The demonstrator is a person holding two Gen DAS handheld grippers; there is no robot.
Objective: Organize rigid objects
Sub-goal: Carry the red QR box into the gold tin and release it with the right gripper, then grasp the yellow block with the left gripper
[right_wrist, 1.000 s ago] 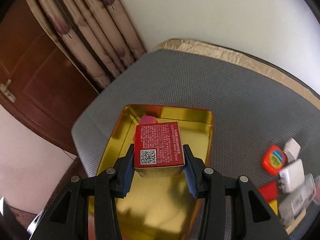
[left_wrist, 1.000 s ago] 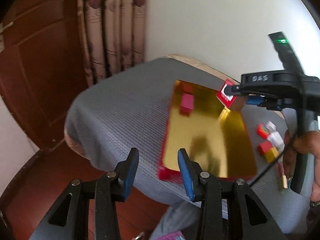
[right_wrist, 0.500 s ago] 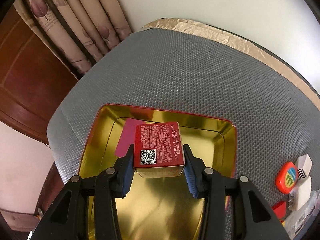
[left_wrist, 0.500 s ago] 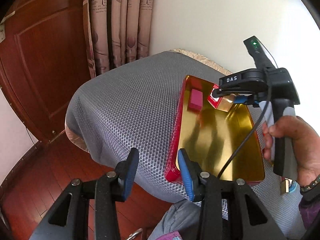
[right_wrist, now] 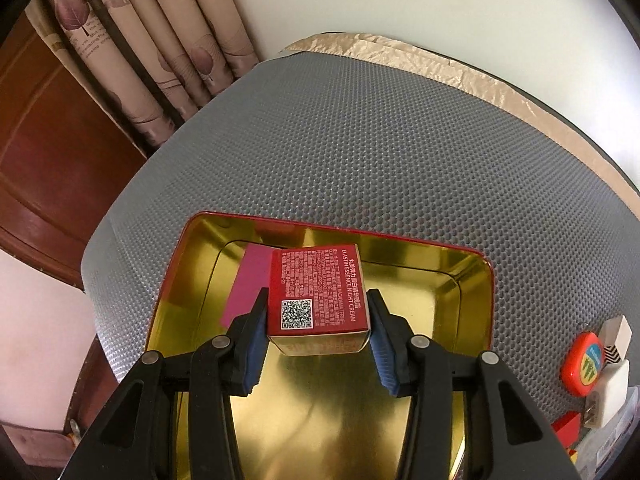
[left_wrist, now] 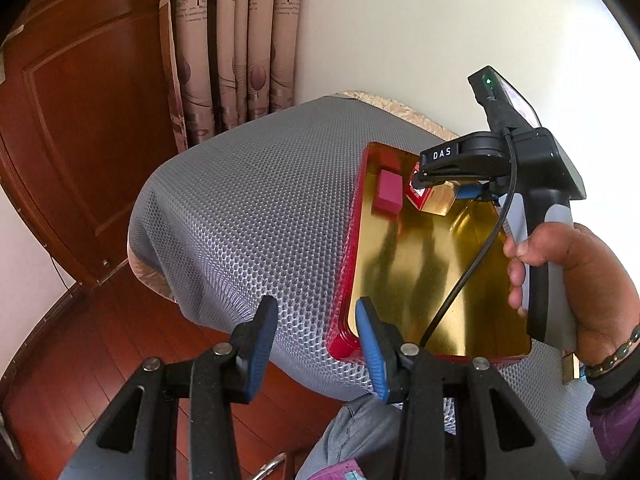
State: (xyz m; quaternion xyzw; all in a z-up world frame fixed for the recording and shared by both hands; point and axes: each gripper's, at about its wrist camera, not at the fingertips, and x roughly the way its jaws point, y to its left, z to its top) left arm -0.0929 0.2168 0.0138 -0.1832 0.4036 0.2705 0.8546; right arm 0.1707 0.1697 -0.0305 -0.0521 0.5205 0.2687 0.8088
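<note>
A red tin tray (right_wrist: 320,226) with a gold inside lies on the grey mat, and a pink block (right_wrist: 250,280) rests flat in its far left part. My right gripper (right_wrist: 318,296) holds a red night-cream box (right_wrist: 316,280) low over the tray's far end, beside the pink block. Its jaws are opening, with the box still between the pads. From the left wrist I see that gripper (left_wrist: 436,176), the box (left_wrist: 416,198), the pink block (left_wrist: 387,196) and the tray (left_wrist: 346,264). My left gripper (left_wrist: 316,308) stands open and empty above the tray's near left corner.
The grey mesh mat (right_wrist: 360,140) covers a small table. Right of the tray lie an orange tape measure (right_wrist: 586,364), white chargers (right_wrist: 608,396) and a red brick (right_wrist: 566,428). A person's hand (left_wrist: 580,280) grips the right handle. A curtain (left_wrist: 232,52) and a wooden door (left_wrist: 80,120) stand behind.
The right gripper has sunk with the red box towards the tray's far end, next to the pink block. The left gripper has stayed near the tray's near left corner.
</note>
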